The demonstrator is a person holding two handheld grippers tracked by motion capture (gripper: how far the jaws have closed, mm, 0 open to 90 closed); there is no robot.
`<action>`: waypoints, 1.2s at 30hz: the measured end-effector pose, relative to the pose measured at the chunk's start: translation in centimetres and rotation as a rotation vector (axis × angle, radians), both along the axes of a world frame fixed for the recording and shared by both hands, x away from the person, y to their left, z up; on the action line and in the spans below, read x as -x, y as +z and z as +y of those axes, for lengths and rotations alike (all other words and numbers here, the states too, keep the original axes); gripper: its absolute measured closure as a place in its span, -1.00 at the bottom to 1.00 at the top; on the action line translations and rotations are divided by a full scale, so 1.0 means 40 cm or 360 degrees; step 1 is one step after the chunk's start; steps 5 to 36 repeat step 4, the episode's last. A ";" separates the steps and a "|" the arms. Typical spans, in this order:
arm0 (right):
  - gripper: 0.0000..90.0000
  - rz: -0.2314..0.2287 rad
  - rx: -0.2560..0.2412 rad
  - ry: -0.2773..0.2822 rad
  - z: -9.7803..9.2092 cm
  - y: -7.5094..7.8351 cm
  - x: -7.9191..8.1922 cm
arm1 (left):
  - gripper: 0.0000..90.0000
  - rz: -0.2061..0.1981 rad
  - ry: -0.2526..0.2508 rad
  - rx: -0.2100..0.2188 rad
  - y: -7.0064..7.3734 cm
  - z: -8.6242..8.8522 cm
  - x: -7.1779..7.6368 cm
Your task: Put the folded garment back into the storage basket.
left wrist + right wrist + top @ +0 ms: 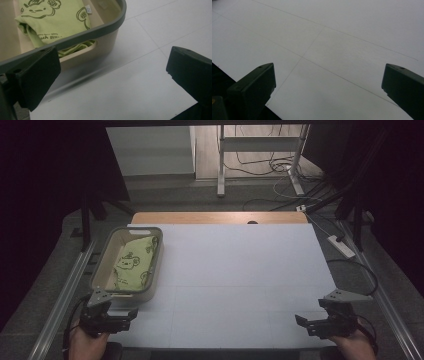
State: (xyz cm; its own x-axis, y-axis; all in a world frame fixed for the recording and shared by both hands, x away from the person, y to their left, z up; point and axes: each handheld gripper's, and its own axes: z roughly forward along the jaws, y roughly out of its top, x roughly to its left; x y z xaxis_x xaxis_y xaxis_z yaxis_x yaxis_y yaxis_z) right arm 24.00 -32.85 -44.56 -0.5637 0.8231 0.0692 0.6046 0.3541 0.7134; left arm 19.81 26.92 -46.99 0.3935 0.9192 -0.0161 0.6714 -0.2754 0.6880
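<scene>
Nearest the person, both hands sit at the table's front edge, one gripper each. The left gripper (116, 314) hovers at the front-left corner, jaws spread wide w/ nothing between them; in the left gripper view (112, 82) its two black jaws frame bare white table, and the left jaw sits just in front of the basket's near wall. The right gripper (312, 324) is well apart at the front-right corner, jaws also wide apart and empty; its own view (327, 85) looks over plain white surface w/ faint seam lines. Probably both hang back at the edge so the work area stays free, i.e. a rest or start pose, w/ the left one placed closest to the basket since that's the side it stands on.

Just beyond the left gripper stands the basket (100, 270), a beige tub w/ a grey rim (110, 25) and a handle slot in its near wall. Inside lies the green cloth (132, 262), folded, w/ a cartoon bear print; in the left gripper view the cloth (55, 17) fills most of the floor and a bit shows through the slot. Being folded and flat, it'd likely need a pinch at an edge.

Past that, the white table (240, 265) runs to a wooden strip at the back. Farther off: floor, a metal stand, loose cables, a power strip (341, 246).
</scene>
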 end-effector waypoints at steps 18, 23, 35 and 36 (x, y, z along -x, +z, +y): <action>-1.00 0.0004 0.0009 -0.0004 0.000 -0.002 -0.001 | -1.00 0.0009 0.0004 0.0008 0.000 -0.001 -0.003; -1.00 0.0004 0.0009 -0.0004 0.000 -0.002 -0.001 | -1.00 0.0009 0.0004 0.0008 0.000 -0.001 -0.003; -1.00 0.0004 0.0009 -0.0004 0.000 -0.002 -0.001 | -1.00 0.0009 0.0004 0.0008 0.000 -0.001 -0.003; -1.00 0.0004 0.0009 -0.0004 0.000 -0.002 -0.001 | -1.00 0.0009 0.0004 0.0008 0.000 -0.001 -0.003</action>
